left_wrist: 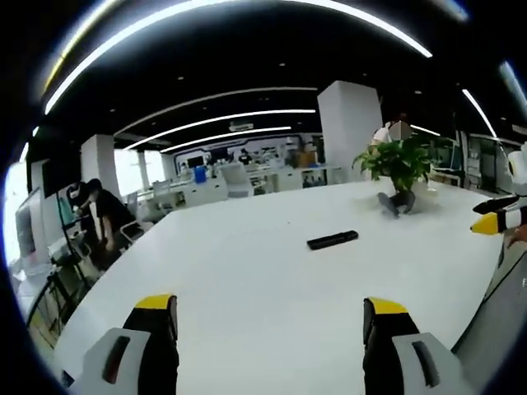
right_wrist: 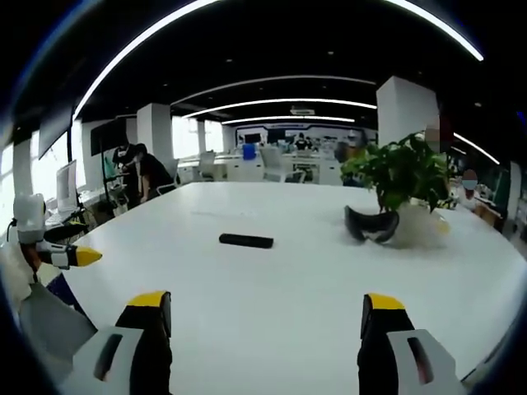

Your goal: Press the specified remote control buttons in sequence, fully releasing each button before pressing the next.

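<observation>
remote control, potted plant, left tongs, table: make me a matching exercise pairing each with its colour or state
Things:
1. remote control
2. potted plant
3. left tongs
4. table

Descriptions:
A. white, broad surface
B. open, yellow-tipped, holding nothing
C. black, lying flat on the table, untouched
D. green leaves, standing at the far side

Pairs: 1-C, 2-D, 3-B, 4-A
</observation>
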